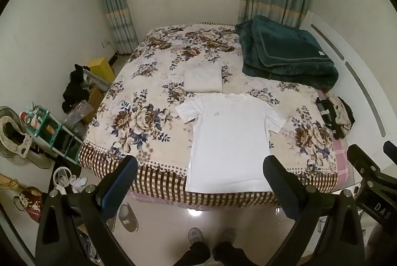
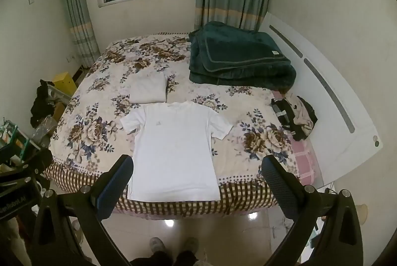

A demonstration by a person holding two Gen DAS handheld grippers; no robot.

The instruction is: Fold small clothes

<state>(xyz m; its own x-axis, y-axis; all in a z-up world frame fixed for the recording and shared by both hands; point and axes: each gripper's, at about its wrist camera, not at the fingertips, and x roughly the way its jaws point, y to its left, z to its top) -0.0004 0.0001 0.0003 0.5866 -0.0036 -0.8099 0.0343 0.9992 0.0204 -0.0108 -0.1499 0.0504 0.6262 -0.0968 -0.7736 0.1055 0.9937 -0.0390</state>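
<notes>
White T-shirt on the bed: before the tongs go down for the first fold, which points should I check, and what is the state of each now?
1. White T-shirt lies flat, both sleeves spread: ok.
2. Nothing lies on the shirt: ok.
3. Left tongs open and empty: ok.
4. Right tongs open and empty: ok.
5. Free bedspread beside the shirt for folding: ok; the folded white cloth sits close to the collar, whether touching cannot tell.
6. Hem fully on the bed: not ok, it hangs over the near edge.
</notes>
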